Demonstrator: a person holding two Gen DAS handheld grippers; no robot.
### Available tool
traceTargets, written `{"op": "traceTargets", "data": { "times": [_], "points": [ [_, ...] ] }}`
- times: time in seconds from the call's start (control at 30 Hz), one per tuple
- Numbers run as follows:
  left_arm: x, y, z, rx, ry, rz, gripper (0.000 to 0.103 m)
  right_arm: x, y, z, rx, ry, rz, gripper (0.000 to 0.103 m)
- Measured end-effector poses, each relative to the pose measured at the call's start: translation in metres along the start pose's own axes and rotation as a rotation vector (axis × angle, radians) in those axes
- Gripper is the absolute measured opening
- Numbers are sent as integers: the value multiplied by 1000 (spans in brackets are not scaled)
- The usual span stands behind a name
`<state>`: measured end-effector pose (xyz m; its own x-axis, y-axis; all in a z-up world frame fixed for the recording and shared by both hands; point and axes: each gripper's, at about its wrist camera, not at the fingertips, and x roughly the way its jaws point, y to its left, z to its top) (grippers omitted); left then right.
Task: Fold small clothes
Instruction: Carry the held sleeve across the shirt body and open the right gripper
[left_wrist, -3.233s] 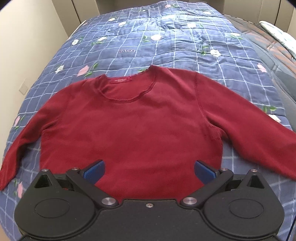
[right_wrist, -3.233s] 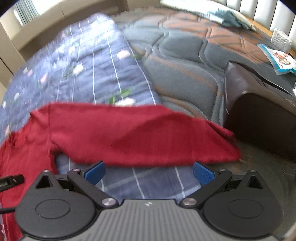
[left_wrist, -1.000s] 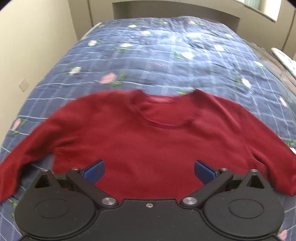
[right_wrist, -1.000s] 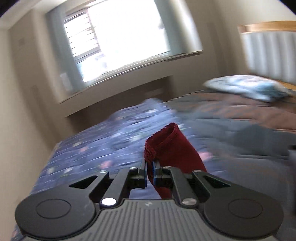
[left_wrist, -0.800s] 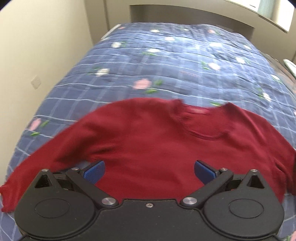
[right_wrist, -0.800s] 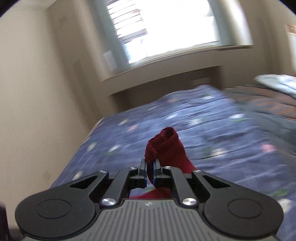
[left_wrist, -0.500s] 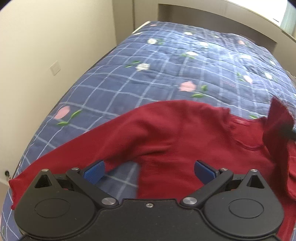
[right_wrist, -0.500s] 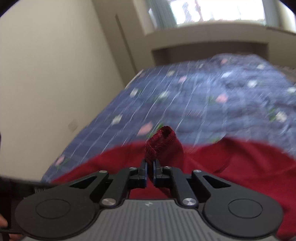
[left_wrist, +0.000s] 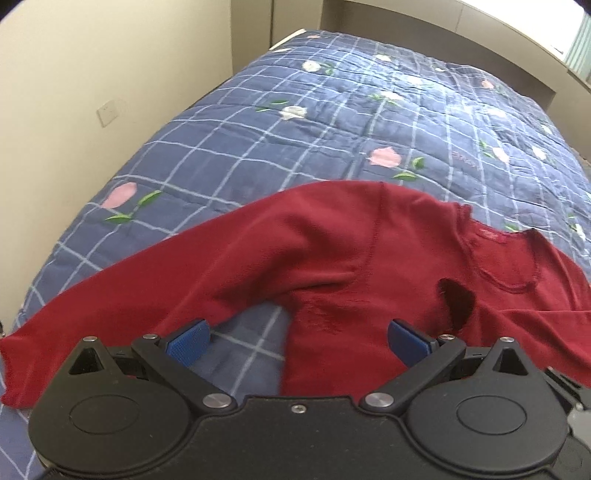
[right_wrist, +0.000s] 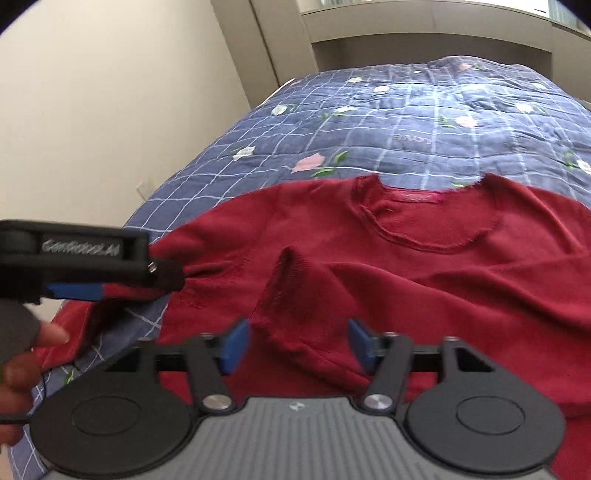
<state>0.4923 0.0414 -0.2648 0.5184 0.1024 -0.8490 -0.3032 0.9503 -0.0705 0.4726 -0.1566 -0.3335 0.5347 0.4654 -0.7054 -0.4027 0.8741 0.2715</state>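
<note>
A dark red sweater (left_wrist: 332, 258) lies flat, neck away from me, on a blue checked quilt (left_wrist: 332, 129). One long sleeve (left_wrist: 129, 295) stretches out to the lower left, and its cuff (left_wrist: 14, 365) reaches the bed's edge. The other sleeve is folded across the chest, and its cuff (right_wrist: 288, 291) rests there. My left gripper (left_wrist: 297, 338) hangs open over the armpit of the stretched sleeve, holding nothing. My right gripper (right_wrist: 297, 345) is opening; the folded cuff lies between its blue pads (right_wrist: 234, 345), which stand clear of it. The left gripper (right_wrist: 162, 277) also shows from the side.
A cream wall (left_wrist: 92, 74) with a socket (left_wrist: 107, 112) runs close along the bed's left side. A pale ledge (right_wrist: 424, 29) under a window closes the far end. A hand (right_wrist: 26, 354) holds the left gripper at the lower left.
The right gripper carried the sleeve cuff down across onto the sweater's chest and its jaws have parted off it. The left gripper shifted leftward, still open, over the stretched sleeve.
</note>
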Motion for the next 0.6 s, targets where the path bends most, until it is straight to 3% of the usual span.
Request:
{"op": "traceTargets", "data": {
  "times": [0.1,0.2,0.37,0.5,0.6],
  "points": [
    [4,-13,-1,16,0,-19,102,-23,-13,-9,32,3,-33,85],
    [13,-30,-4,37,15,-39,102,-54,-35,-20,58,-28,-130,91],
    [36,-61,-13,78,28,-51,102,-106,-86,-46,120,-73,-418,98],
    [51,-74,-15,87,45,13,102,-119,-134,-67,191,-22,-644,100],
    [62,-75,-16,94,73,83,103,-121,-161,-75,224,-18,-700,100]
  ]
}}
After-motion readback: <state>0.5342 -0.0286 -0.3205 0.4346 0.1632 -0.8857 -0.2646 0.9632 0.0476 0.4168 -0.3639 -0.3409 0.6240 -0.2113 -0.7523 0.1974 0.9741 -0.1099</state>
